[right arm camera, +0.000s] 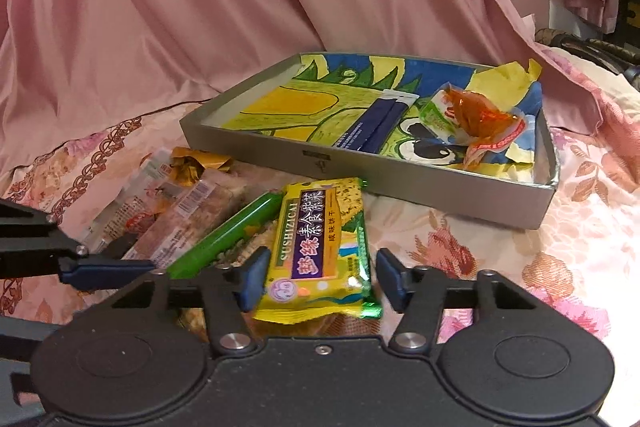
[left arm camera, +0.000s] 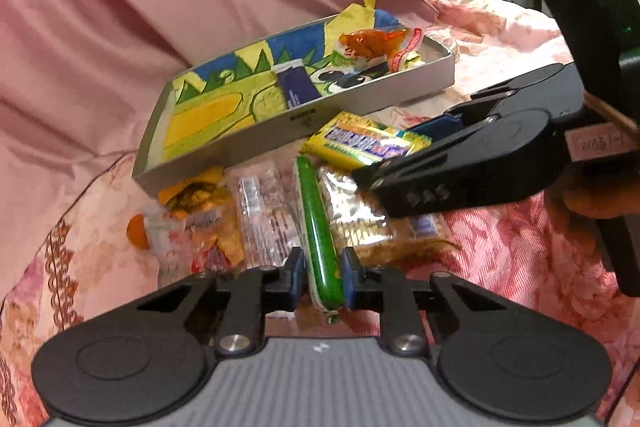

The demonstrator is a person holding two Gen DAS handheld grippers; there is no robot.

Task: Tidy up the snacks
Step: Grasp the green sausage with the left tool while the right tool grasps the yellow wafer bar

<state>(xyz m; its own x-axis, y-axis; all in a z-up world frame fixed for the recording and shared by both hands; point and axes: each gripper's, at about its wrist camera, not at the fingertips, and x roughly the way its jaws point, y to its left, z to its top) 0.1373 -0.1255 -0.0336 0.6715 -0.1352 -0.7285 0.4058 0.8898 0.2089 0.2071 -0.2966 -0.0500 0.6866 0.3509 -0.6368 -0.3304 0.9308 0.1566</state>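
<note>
Position noted: long green plastic-wrapped sausage stick (left arm camera: 319, 235) lies at lower centre among the bed's loose snacks, long axis along the left claw (left arm camera: 322, 279), whose pads bracket its near end, while the right claw (right arm camera: 320, 277) gapes around the yellow biscuit packet (right arm camera: 320, 247).

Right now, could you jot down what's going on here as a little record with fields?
Setting: floral bedspread, pink sheet behind
Tray: grey tray, colourful drawing lining it
In tray: dark blue sachet, orange-red packet
Loose pile: clear-wrapped snacks in front of tray
Left gripper: jaws around green sausage stick
Right gripper: open, straddling yellow cracker pack
</note>
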